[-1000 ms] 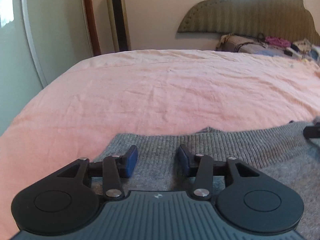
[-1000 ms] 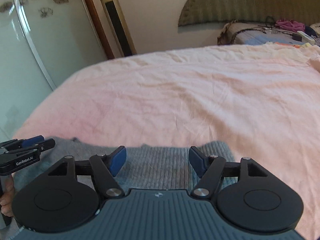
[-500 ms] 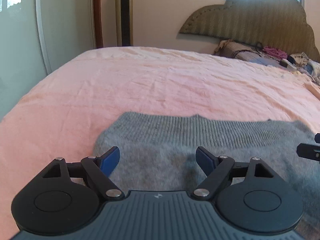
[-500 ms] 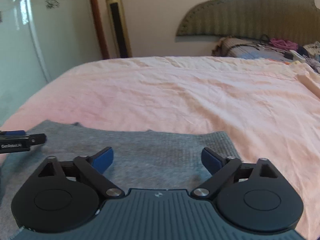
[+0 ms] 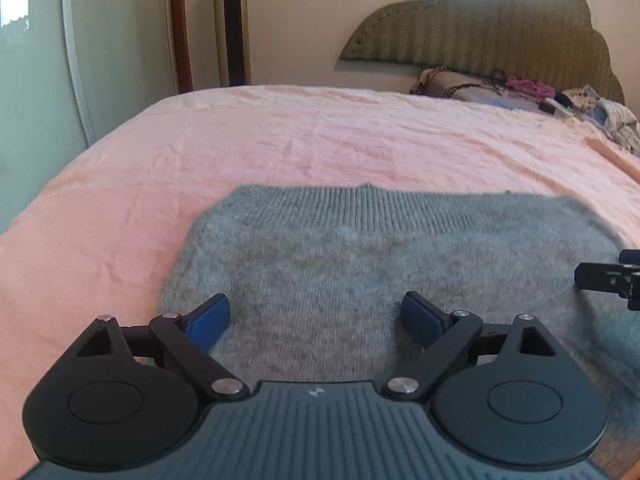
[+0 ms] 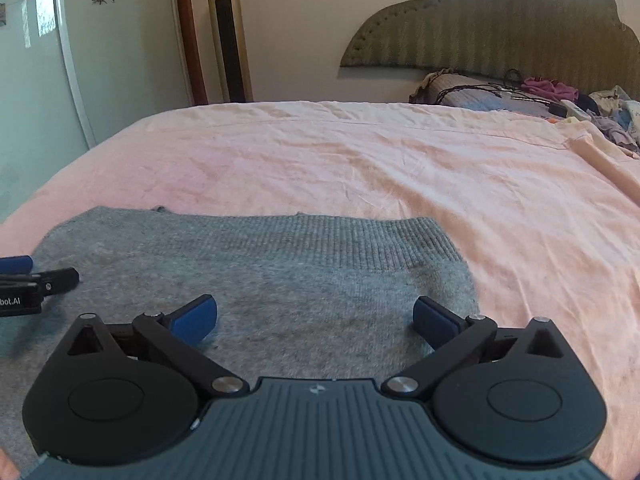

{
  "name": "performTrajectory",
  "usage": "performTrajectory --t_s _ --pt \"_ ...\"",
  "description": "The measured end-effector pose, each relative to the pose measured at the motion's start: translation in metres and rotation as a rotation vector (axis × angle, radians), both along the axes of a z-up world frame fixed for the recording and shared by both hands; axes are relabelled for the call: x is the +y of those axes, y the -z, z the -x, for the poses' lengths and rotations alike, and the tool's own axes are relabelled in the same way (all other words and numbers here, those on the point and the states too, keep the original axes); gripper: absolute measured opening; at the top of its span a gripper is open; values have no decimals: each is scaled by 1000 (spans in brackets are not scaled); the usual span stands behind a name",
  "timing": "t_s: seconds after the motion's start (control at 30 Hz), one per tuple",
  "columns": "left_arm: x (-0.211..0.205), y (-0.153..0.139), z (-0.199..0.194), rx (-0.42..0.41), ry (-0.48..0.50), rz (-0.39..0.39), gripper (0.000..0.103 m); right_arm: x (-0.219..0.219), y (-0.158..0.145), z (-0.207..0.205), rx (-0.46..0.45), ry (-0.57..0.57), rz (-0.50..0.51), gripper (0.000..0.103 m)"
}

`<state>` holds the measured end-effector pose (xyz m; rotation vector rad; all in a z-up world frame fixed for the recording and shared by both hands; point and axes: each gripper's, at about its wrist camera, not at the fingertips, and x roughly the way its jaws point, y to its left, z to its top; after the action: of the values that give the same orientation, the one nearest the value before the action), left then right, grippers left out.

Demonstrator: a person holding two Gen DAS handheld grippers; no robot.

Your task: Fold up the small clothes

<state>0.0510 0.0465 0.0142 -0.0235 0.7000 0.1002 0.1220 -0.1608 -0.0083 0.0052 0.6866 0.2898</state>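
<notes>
A grey knitted garment (image 5: 380, 272) lies flat on the pink bed sheet (image 5: 320, 140), its ribbed hem on the far side. It also shows in the right wrist view (image 6: 280, 272). My left gripper (image 5: 316, 320) is open and empty above the garment's left part. My right gripper (image 6: 314, 320) is open and empty above the garment's right part, its right finger near the garment's right edge. Each gripper's tip shows at the edge of the other's view: the right gripper (image 5: 612, 278) and the left gripper (image 6: 32, 280).
The pink sheet (image 6: 400, 168) stretches far ahead. A padded headboard (image 6: 500, 28) and a pile of clothes and pillows (image 6: 560, 100) lie at the far right. A tall fan (image 6: 230, 36) and a glass door (image 6: 80, 60) stand at the left.
Both grippers have opened wide and let go of the garment's hem. Both have drawn back and up, so more of the flat garment shows.
</notes>
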Motion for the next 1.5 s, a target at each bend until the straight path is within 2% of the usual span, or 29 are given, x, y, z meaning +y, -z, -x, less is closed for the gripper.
performTrajectory --t_s 0.07,0.13,0.37,0.47,0.5,0.63,0.73,0.83,0.87,0.93,1.07,1.17,1.27,1.37,1.43,1.5 --pt "5 9 4 -49 -4 27 97 2 16 -1 17 13 38 103" --pt "9 8 0 -40 -16 57 102 -3 24 3 -35 11 19 103" --pt "6 10 2 -47 -17 49 102 7 7 16 -31 43 38 103" --pt "7 10 2 -47 -17 50 103 13 20 20 -33 13 92 103" --pt "7 10 2 -46 -17 49 103 11 26 23 -74 -5 83 103" --pt "1 3 4 -19 -22 17 103 6 24 20 -63 -6 54 103" --pt "-5 -6 15 -26 12 59 103 7 24 21 -67 -6 59 103" --pt "-10 9 20 -23 18 23 103 7 24 21 -67 -5 56 103" --pt "-8 12 23 -50 21 38 103 7 24 21 -67 -6 55 103" --pt "-2 11 18 -45 13 64 103 7 24 22 -68 -6 54 103" --pt "-10 4 22 -23 -6 10 103 7 23 21 -61 -7 58 103" --pt "-7 -5 36 5 -17 58 103 12 10 24 -29 29 99 103" --pt "-6 -1 46 10 -5 61 103 11 -1 43 -48 3 59 103" --pt "-11 11 53 -41 18 17 103 14 17 49 -12 10 102 103" --pt "-10 11 50 -40 17 29 103 11 25 56 -70 4 90 103" --pt "-9 10 49 -37 19 28 103 7 24 53 -61 10 70 103"
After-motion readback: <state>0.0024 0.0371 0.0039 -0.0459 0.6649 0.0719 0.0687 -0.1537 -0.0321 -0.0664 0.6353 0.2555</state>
